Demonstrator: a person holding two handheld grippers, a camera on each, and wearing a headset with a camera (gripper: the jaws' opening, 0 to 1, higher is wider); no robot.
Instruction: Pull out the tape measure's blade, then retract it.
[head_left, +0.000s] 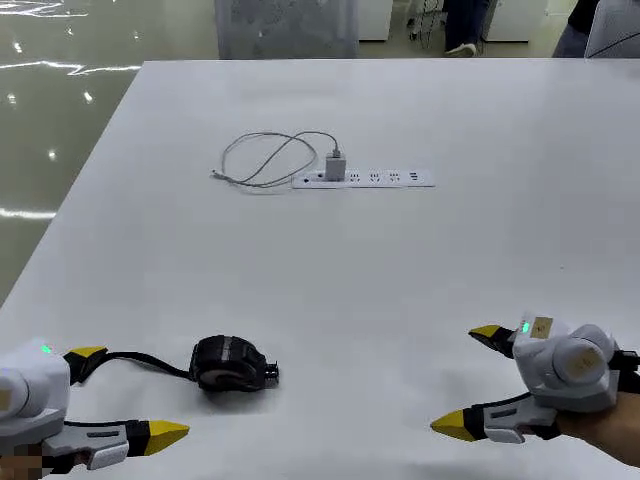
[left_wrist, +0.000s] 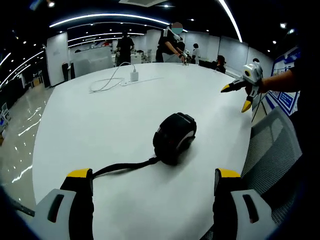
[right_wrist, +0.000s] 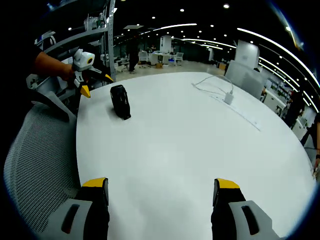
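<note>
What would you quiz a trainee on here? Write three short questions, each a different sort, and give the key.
1. Fill in: the tape measure's black strap trails toward the ___ gripper.
2. True or false: the left gripper is shut on the tape measure.
3. What is plugged into the power strip? A) a white charger B) a lamp C) nothing
Key: 1 left; 2 false, both it and the right gripper stand open; 3 A.
</note>
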